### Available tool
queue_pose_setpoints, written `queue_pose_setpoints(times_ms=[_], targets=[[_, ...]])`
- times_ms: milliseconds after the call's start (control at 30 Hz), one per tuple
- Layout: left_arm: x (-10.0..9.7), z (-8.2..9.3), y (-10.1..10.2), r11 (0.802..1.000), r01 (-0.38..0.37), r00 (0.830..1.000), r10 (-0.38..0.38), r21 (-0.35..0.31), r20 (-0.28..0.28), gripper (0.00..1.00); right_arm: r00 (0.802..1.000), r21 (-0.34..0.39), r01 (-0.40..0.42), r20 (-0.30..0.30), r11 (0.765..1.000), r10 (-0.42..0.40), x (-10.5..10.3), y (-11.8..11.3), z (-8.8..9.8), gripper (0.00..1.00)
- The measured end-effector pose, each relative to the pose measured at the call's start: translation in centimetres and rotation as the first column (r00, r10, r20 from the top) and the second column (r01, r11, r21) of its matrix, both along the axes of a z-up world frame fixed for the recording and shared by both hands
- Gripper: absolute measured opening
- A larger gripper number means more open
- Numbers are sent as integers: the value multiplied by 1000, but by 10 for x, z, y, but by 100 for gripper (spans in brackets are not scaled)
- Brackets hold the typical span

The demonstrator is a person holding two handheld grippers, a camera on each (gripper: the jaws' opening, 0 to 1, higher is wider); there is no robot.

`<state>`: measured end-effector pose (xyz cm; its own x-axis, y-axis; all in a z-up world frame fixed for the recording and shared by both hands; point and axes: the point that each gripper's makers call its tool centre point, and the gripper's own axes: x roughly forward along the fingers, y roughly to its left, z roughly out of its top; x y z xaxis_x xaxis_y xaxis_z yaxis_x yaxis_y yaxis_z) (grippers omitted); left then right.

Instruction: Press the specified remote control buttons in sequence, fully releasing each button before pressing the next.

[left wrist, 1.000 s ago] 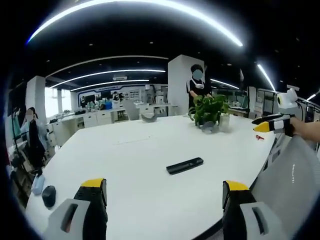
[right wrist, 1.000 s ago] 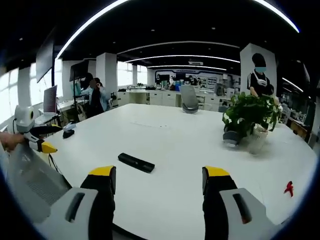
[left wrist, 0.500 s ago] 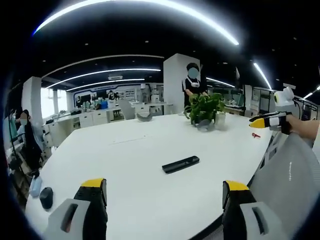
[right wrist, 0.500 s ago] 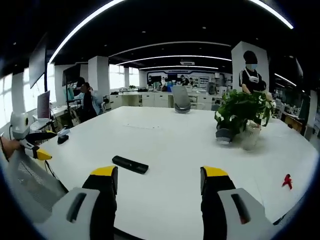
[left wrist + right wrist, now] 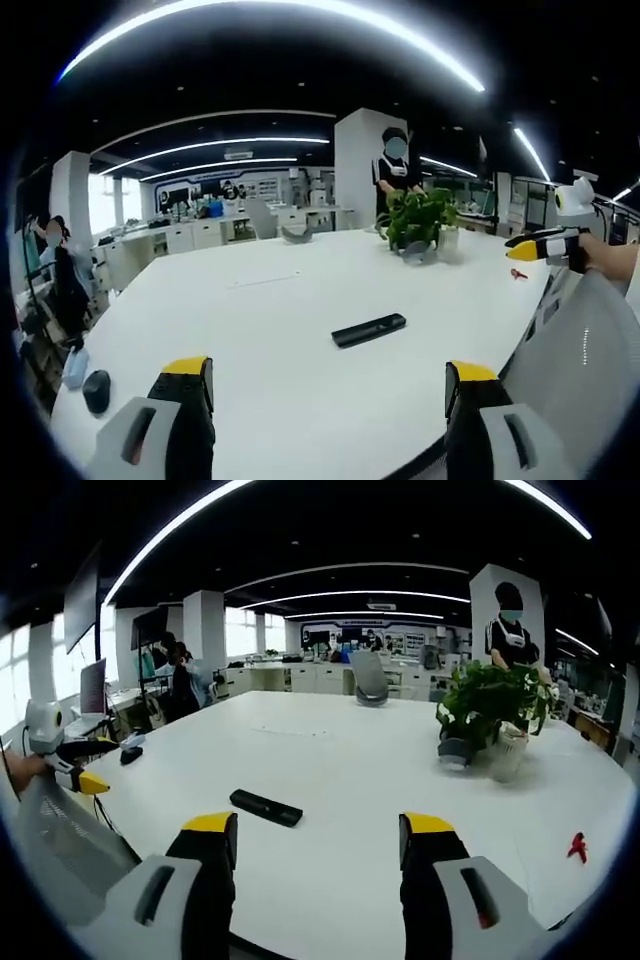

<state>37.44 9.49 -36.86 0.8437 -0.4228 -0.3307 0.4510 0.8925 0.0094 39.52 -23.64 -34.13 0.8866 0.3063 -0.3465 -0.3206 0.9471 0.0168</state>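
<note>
The big white table (image 5: 300, 300) took up most of both views, a wide rounded thing in an open office. A grey mesh chair back (image 5: 585, 350) sat at its near edge, between the two grippers. Toward the far edge there was a potted plant (image 5: 492, 708) with a person in dark clothes (image 5: 510, 630) standing behind it by a white pillar. Another person (image 5: 185, 685) was at a desk well off past the table's left side in the right gripper view.

The left gripper (image 5: 325, 385) hung over the near edge with its yellow-tipped jaws spread wide apart, nothing between them. Same deal with the right gripper (image 5: 318, 845), jaws apart and empty.

The remote control (image 5: 369, 330) was a slim black bar lying flat in the middle of the table, closer to the near edge than the plant, well apart from both grippers and not touched by either. In the right gripper view it (image 5: 266, 807) sat just ahead and left of the jaws.

Smaller stuff: a dark mouse-like lump (image 5: 97, 391) near the table's left corner, and a tiny red thing (image 5: 577, 848) by the right edge, too small to tell what it was.
</note>
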Motion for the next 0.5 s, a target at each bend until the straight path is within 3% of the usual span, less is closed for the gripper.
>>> queue_pose_setpoints(times_ms=[267,500], targets=[[1,0,3,1000,-19,1000,19,-8,-1,100,997,-42,-61,-39,997,60,-4,14,-7,67],[-1,-2,-2,1000,11,1000,-11,-1,-10,100,1000,-22,-7,-22,1000,7,-3,5,-3,66]])
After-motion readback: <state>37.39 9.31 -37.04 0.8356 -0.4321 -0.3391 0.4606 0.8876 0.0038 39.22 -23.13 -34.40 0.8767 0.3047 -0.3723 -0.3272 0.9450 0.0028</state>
